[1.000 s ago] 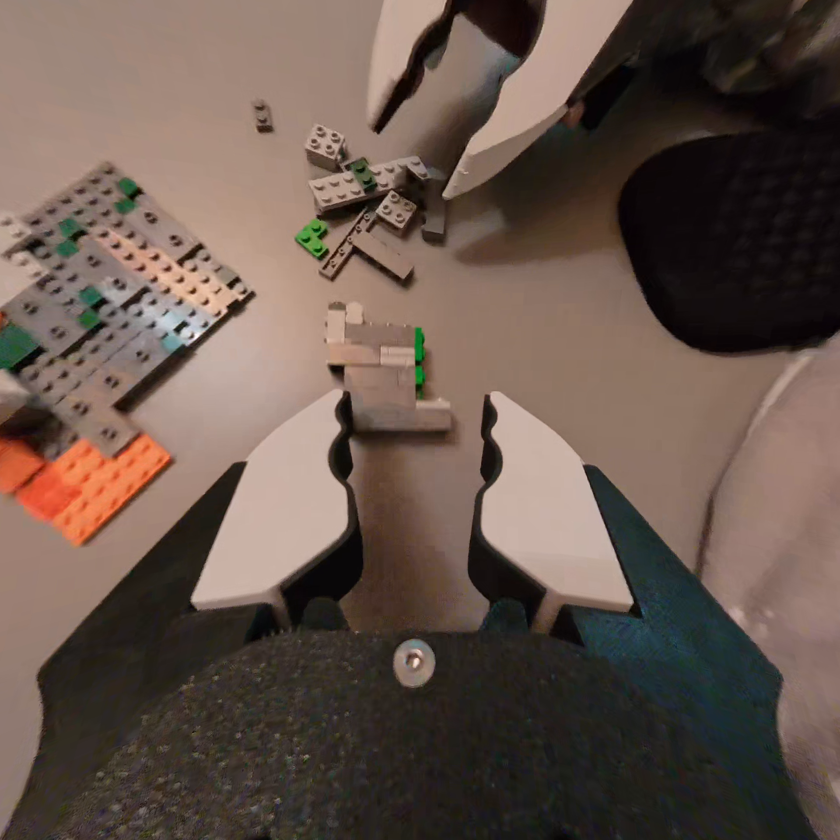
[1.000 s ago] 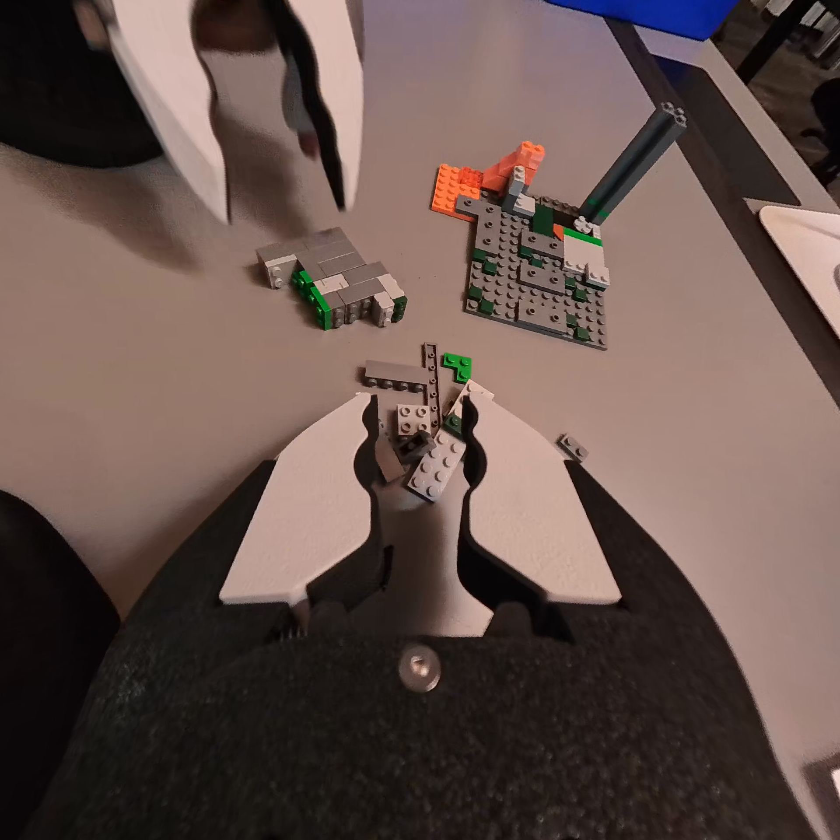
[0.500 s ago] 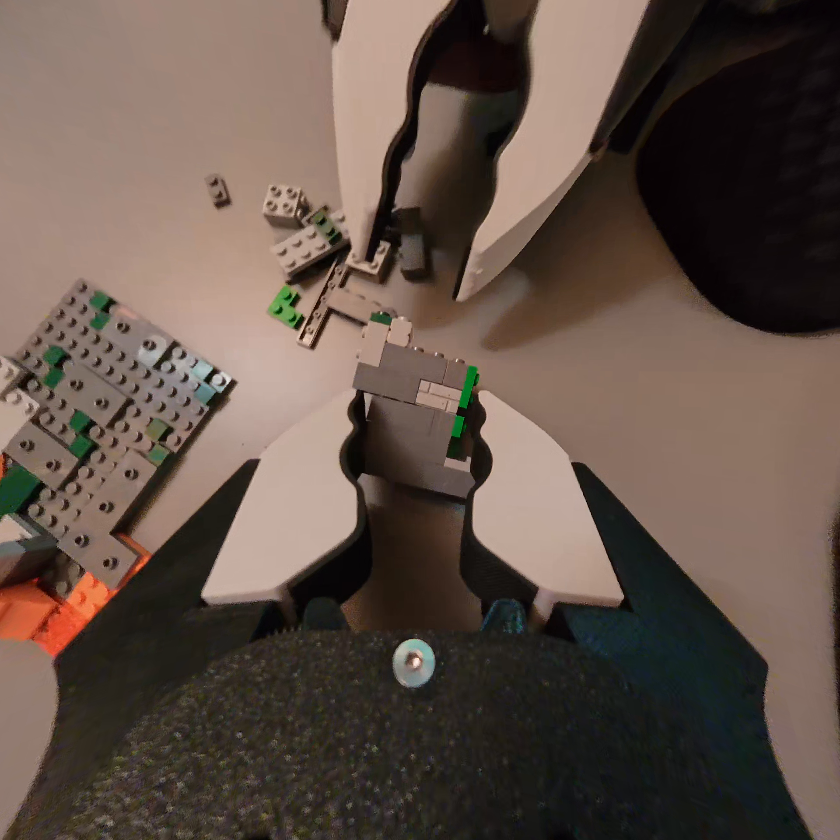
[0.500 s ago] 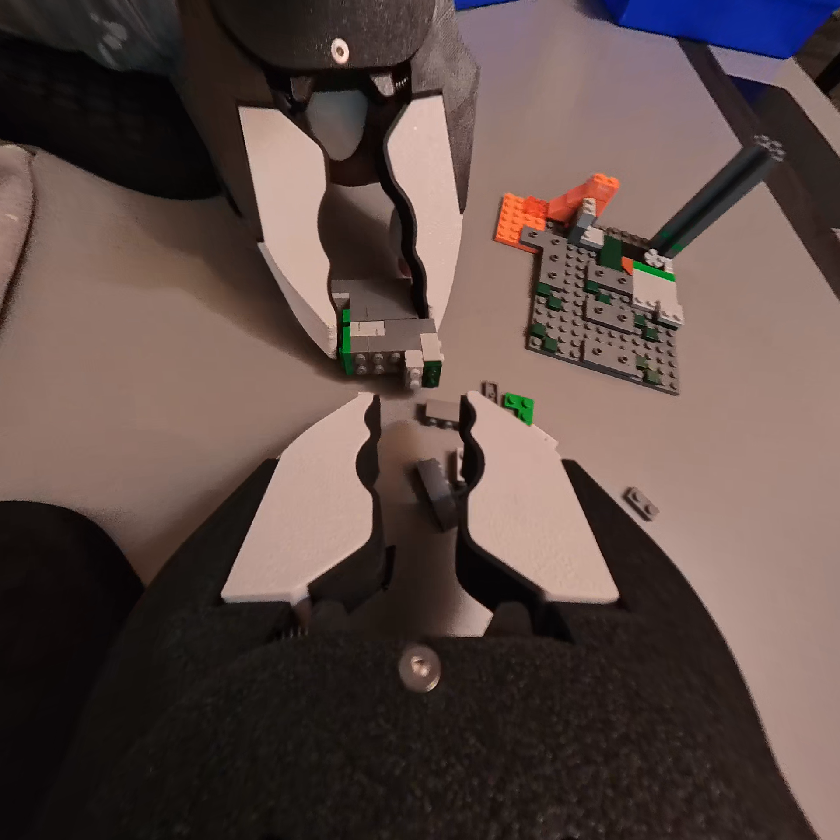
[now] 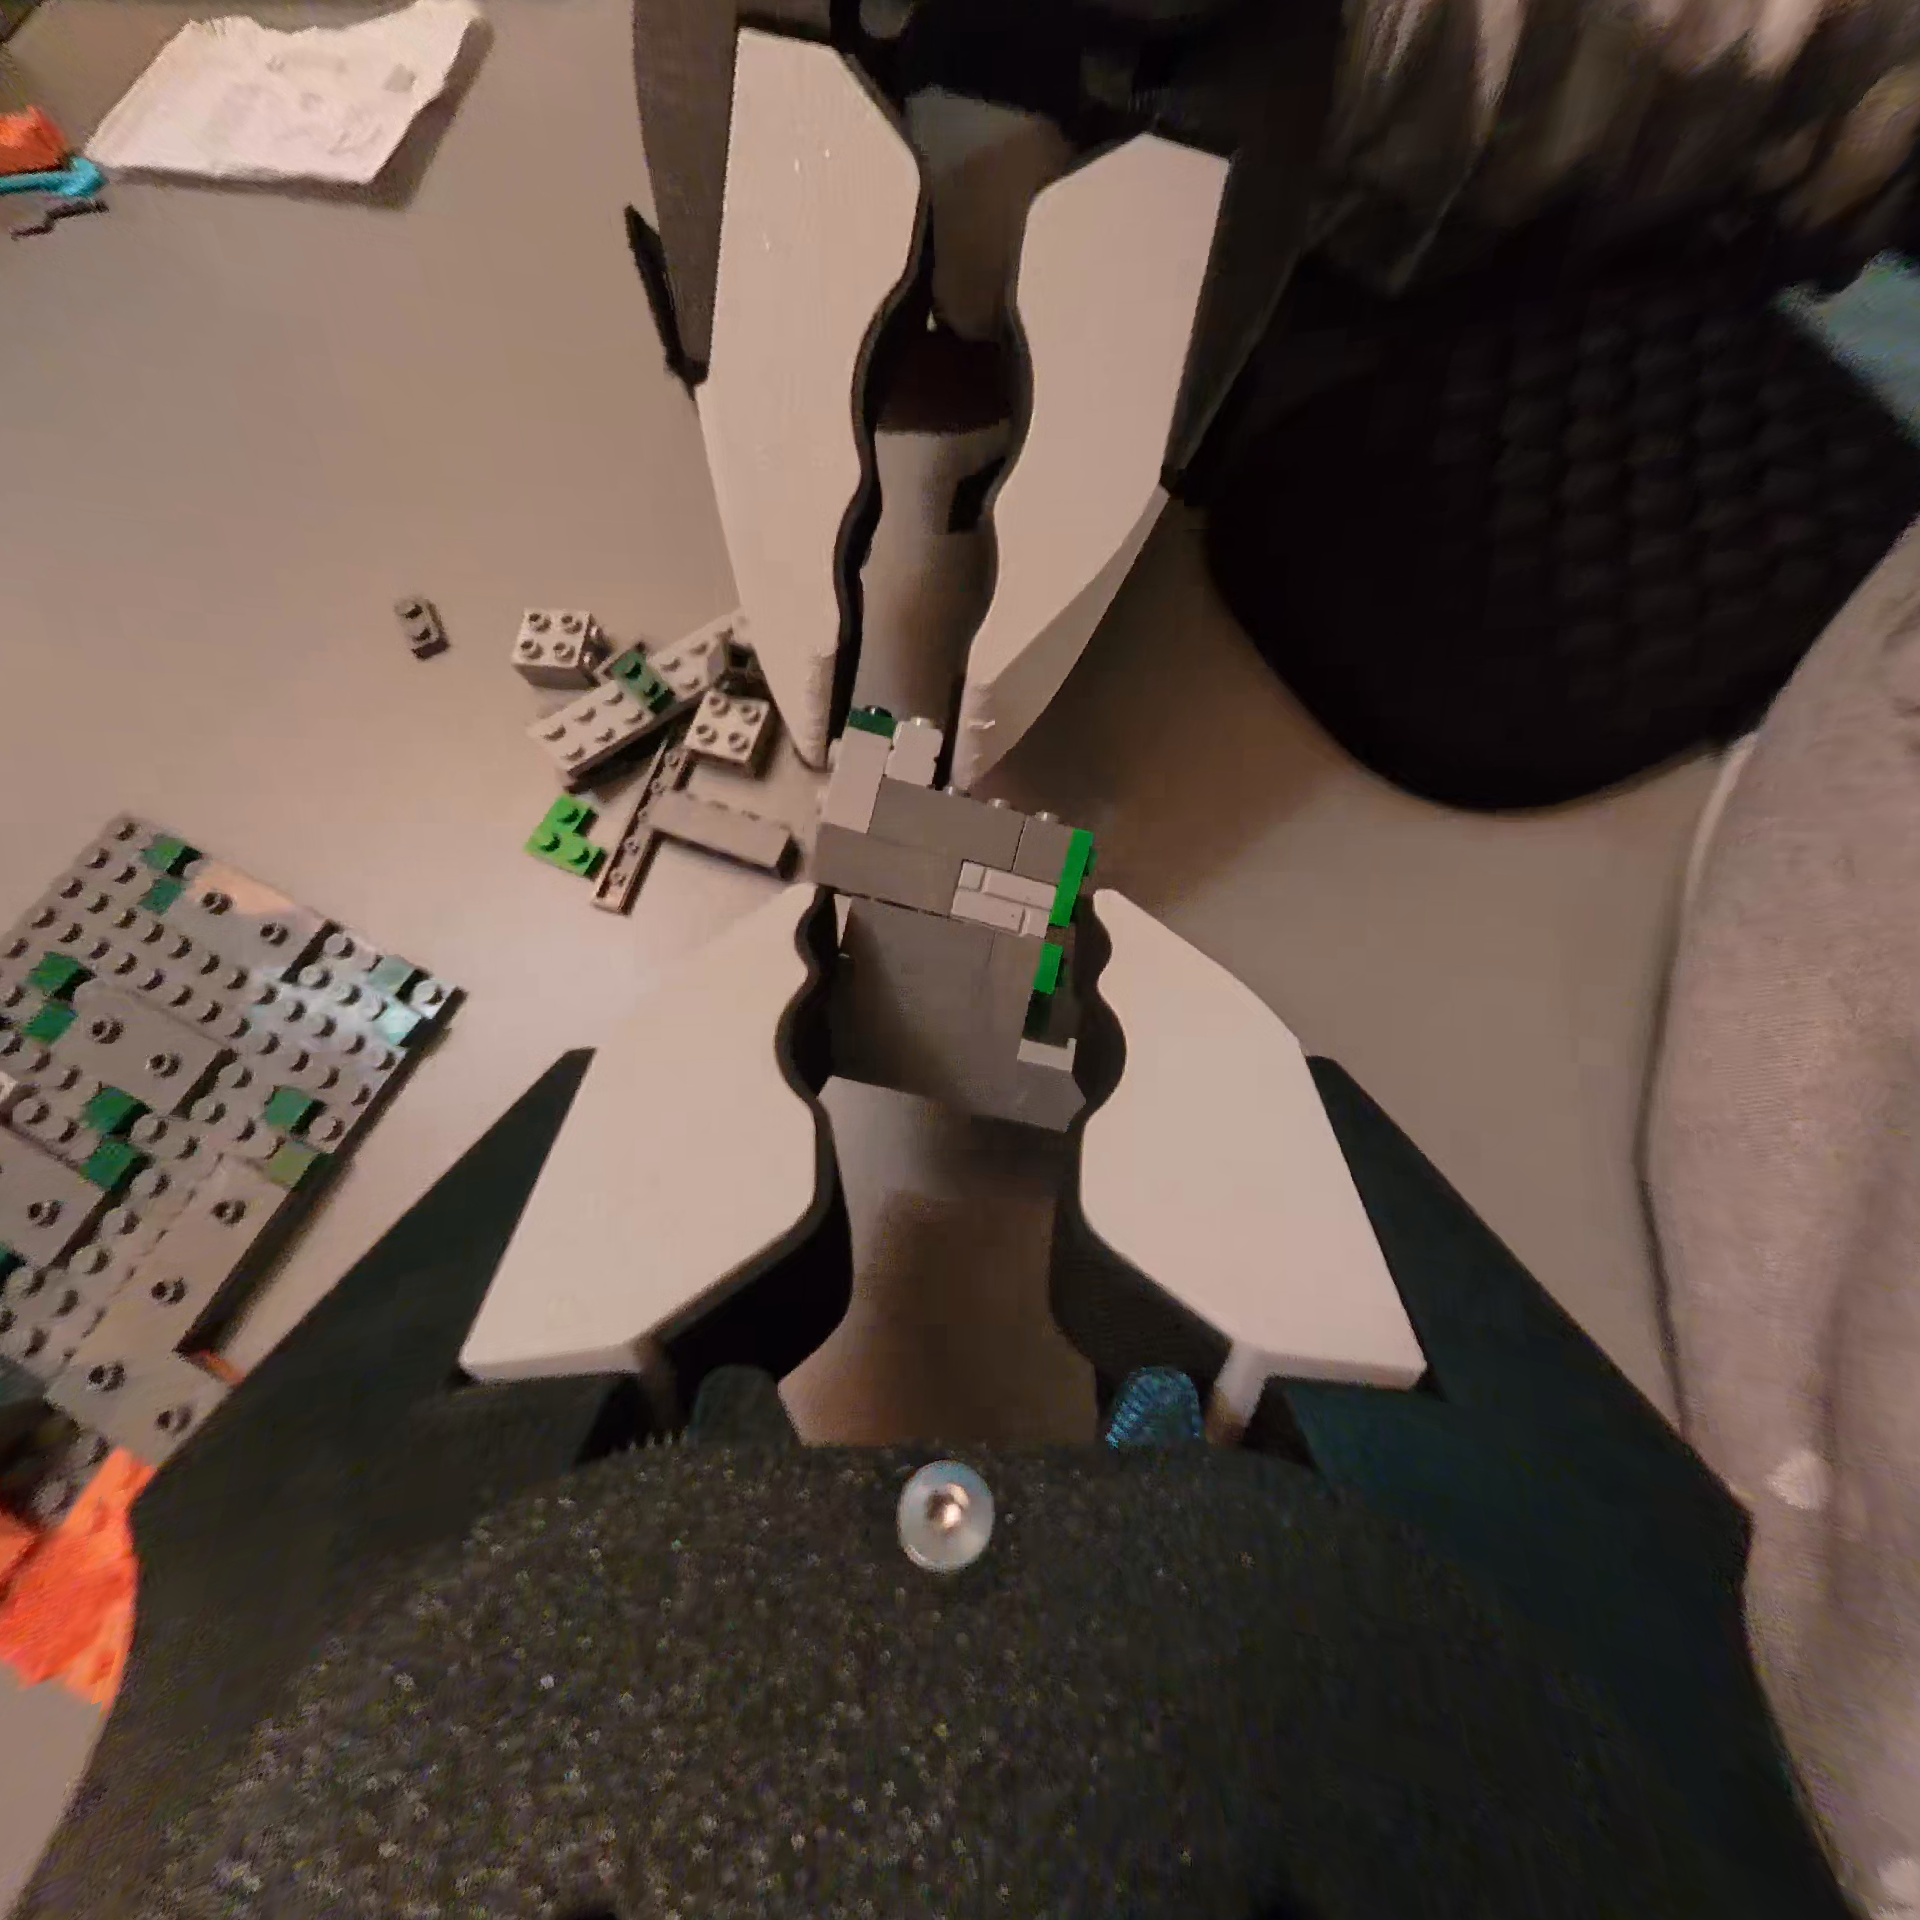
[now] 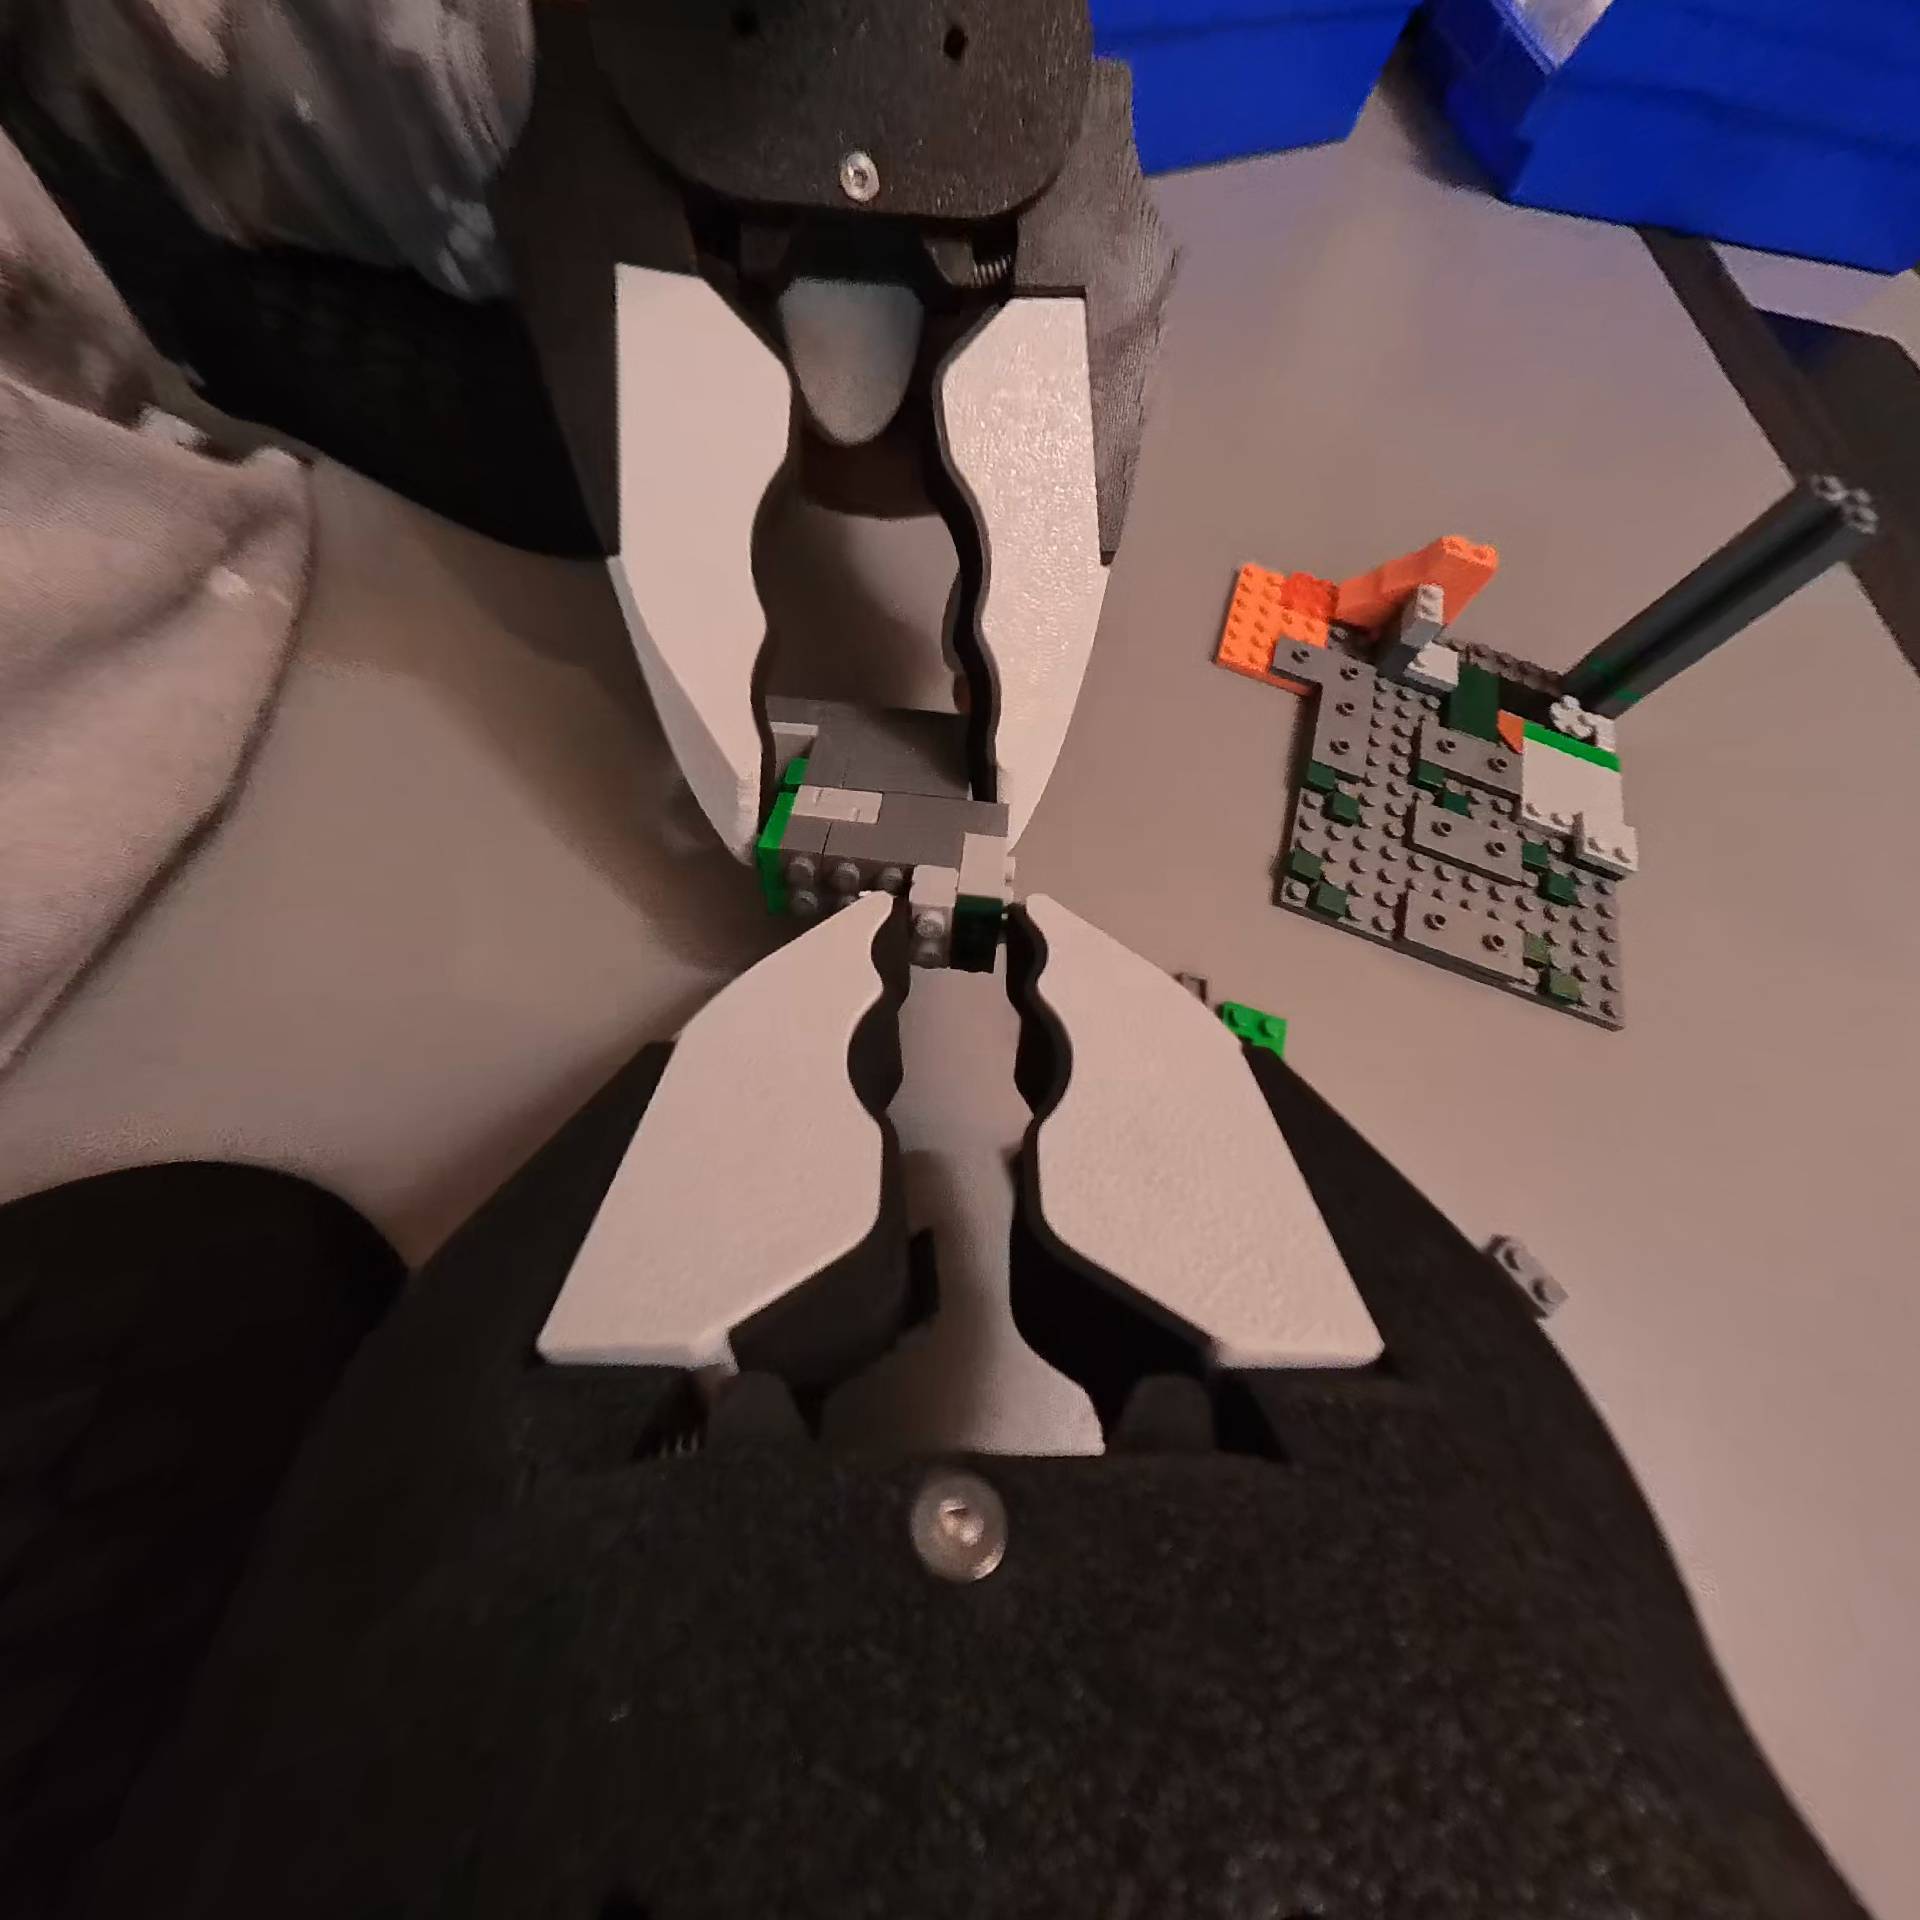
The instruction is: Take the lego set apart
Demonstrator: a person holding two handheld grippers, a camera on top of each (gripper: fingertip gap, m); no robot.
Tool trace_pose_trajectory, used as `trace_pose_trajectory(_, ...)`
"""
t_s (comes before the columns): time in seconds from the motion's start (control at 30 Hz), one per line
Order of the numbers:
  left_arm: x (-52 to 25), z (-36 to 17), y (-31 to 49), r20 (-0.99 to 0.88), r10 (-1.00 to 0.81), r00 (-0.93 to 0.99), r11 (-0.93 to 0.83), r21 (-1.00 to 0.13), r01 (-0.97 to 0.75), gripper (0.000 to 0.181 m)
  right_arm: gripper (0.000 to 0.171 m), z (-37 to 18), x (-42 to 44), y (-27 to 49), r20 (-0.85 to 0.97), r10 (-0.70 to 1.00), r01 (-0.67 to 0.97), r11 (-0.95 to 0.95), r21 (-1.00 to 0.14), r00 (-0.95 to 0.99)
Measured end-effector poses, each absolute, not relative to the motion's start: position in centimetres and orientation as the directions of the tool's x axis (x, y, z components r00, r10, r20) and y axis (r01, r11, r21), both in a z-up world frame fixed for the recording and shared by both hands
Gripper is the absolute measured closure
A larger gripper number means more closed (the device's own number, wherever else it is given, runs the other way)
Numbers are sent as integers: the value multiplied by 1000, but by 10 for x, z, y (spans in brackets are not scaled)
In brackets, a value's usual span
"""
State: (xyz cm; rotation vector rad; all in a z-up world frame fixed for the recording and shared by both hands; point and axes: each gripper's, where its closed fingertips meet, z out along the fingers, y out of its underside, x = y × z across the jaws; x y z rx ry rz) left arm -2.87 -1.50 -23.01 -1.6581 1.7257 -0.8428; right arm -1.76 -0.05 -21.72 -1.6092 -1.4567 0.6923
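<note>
Presently, the grey table [image 5: 260, 436] carries all items. At 9 o'clock in the left wrist view lies the grey studded baseplate [image 5: 156, 1060], dotted with dark green tiles and edged with orange plates [image 5: 73, 1662]; in the right wrist view it sits at 3 o'clock, with a dark column [image 6: 1725, 613] leaning from its far corner. A white paper sheet [image 5: 281, 94] lies at 11 o'clock in the left wrist view. Blue bins [image 6: 1558, 104] stand at 1 o'clock in the right wrist view.

The left gripper [image 5: 951, 935] is clenched on the grey-and-green brick block [image 5: 945, 914], which sits between its jaws at frame centre, its lower end touching both. The right gripper [image 6: 951, 925] faces it from 12 o'clock in the left view, its jaws narrowed around the small light-grey and dark-green end bricks [image 6: 961, 920] protruding from that block; firm contact cannot be confirmed.

A loose brick pile [image 5: 644, 717] lies at 10 o'clock of the block, with one small grey plate [image 5: 421, 627] apart.
</note>
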Motion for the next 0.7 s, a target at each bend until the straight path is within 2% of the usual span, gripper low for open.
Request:
trace_pose_trajectory(0.17, -24, -215, -19, 82, -994, -67, -31, -826, -563, 138, 154, -202, -12, -3, 69, 986, 446, -7, -895, 153)
trace_pose_trajectory(0.23, -39, -229, -5, 43, -999, -18, -22, -771, -636, 139, 154, -196, 5, 6, 74, 977, 431, -20, -902, 200)
trace_pose_trajectory(0.3, -50, -231, 2, 133, -991, 20, -118, -790, -602, 139, 154, -183, 25, 12, 29, 972, 362, -59, -930, 235)
trace_pose_trajectory(0.7, -40, -246, 16, 117, -991, 66, -132, -761, -635, 138, 153, -201, 3, 9, 90, 970, 400, -8, -916, 225)
